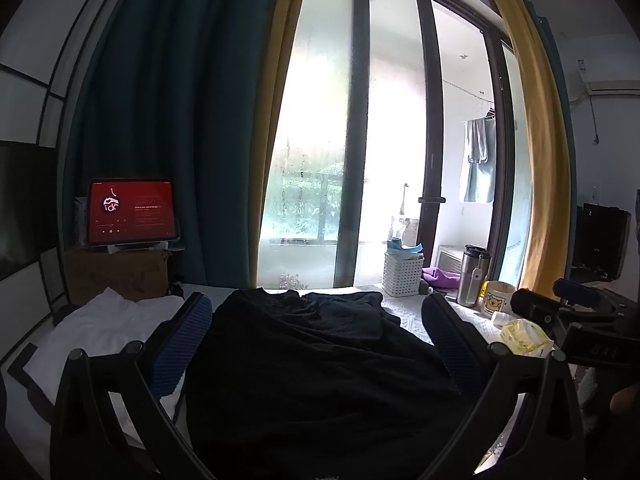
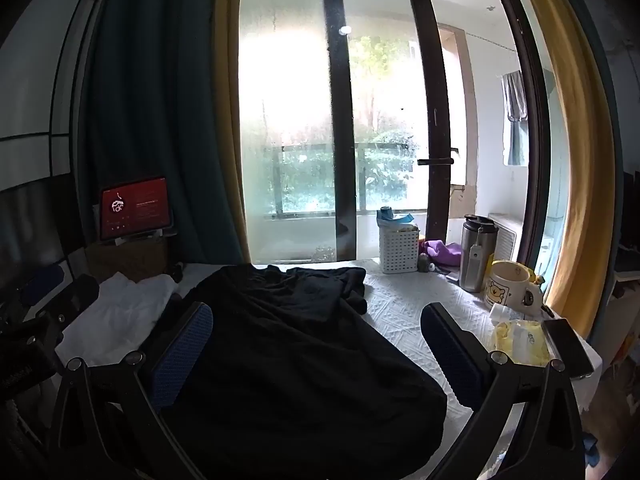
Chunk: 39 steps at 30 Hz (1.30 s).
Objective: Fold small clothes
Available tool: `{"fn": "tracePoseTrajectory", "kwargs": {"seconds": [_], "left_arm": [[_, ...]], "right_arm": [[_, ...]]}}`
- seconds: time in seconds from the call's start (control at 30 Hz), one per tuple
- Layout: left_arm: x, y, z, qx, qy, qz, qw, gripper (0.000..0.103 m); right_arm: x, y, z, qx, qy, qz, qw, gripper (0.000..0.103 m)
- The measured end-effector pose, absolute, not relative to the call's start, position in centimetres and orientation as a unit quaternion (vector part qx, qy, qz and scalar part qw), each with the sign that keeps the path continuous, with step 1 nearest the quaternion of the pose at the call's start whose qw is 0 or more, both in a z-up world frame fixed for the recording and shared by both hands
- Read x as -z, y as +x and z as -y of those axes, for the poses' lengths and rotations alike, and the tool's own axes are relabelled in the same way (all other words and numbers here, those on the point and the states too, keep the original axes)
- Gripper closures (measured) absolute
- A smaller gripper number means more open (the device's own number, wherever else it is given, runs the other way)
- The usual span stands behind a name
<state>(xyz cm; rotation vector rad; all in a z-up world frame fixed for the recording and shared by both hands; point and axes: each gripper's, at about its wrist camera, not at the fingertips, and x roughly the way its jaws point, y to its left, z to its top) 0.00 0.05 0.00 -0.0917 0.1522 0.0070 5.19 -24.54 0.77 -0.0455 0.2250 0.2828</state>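
A crumpled black garment (image 1: 312, 356) lies on the white textured table cover (image 2: 404, 320); it also shows in the right wrist view (image 2: 296, 344). My left gripper (image 1: 316, 320) is open, its blue-padded fingers (image 1: 184, 344) spread wide on either side of the black garment, holding nothing. My right gripper (image 2: 316, 328) is open too, its blue pads (image 2: 180, 356) wide apart over the garment's near part. A white garment (image 1: 104, 328) lies at the left, also seen in the right wrist view (image 2: 116, 312). The right gripper's body shows at the right edge of the left wrist view.
At the back right stand a white perforated basket (image 2: 398, 250), a steel tumbler (image 2: 476, 254), a bear mug (image 2: 508, 288), a yellow packet (image 2: 520, 340) and a dark phone (image 2: 570, 346). A tablet with a red screen (image 2: 136, 208) sits on a box at the back left. Glass doors lie behind.
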Motion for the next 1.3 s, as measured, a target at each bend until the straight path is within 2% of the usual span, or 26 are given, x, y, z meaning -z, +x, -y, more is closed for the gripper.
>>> {"fn": "tracePoseTrajectory", "kwargs": {"seconds": [1.3], "left_arm": [[0.16,-0.41,-0.47,-0.002,-0.047,-0.061,0.997,0.0]], "right_arm": [[-0.42,4.99,24.68,-0.135,-0.031,-0.111,0.984,0.0]]}}
